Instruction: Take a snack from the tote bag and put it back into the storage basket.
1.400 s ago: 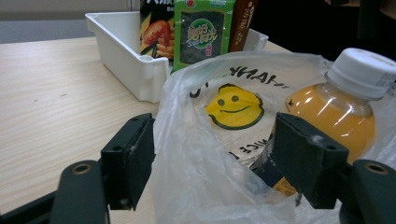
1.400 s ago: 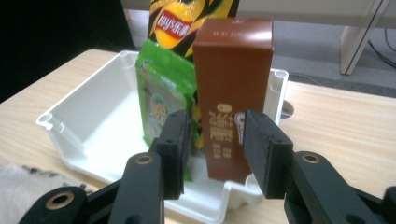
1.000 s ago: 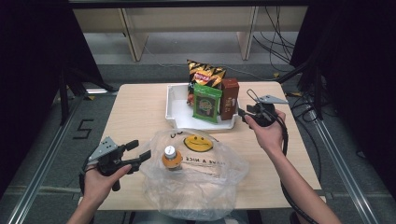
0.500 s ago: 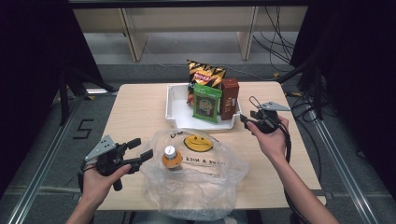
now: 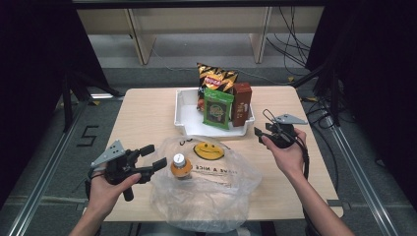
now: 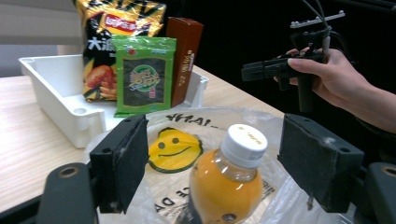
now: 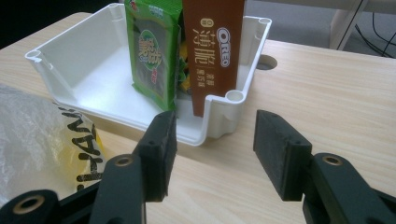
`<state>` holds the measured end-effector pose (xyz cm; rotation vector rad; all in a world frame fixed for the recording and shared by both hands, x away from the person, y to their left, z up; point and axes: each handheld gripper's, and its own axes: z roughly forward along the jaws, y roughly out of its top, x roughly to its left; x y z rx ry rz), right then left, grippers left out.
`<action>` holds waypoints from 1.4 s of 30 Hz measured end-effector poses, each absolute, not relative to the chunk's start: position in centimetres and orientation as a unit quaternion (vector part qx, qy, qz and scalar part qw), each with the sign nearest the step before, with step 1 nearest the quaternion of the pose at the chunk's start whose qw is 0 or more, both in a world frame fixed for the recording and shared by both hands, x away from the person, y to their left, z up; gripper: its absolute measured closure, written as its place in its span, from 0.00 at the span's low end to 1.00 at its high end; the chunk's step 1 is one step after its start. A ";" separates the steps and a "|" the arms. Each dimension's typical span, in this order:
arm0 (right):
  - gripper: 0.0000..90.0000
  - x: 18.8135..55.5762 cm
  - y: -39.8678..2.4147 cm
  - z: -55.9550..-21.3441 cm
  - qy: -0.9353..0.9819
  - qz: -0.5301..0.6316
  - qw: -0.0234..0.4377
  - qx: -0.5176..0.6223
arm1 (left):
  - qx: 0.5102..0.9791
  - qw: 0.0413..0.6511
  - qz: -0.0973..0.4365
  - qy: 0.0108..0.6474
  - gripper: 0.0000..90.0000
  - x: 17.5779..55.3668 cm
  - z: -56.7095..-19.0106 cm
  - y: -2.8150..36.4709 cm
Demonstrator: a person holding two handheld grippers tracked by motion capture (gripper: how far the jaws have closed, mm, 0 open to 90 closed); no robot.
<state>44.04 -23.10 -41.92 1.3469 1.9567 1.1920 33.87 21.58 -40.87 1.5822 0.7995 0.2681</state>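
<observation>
The left gripper (image 5: 153, 157) has just been opening, its jaws wide and clear of the orange juice bottle (image 6: 228, 179), which stands upright between them on the clear plastic bag (image 5: 216, 187). The right gripper (image 5: 259, 133), jaws parted and empty, hovers over bare table (image 5: 142, 113) beside the white tray's (image 7: 84, 51) corner, facing the brown Oreo box (image 7: 215, 46).

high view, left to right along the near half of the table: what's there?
Left tool → orange juice bottle → smiley print on the plastic bag → right tool.
</observation>
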 end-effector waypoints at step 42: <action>0.54 42.4 -24.1 -41.9 0.715 0.435 0.239 0.493 | 0.730 0.588 0.105 0.333 0.24 35.6 -41.5 18.4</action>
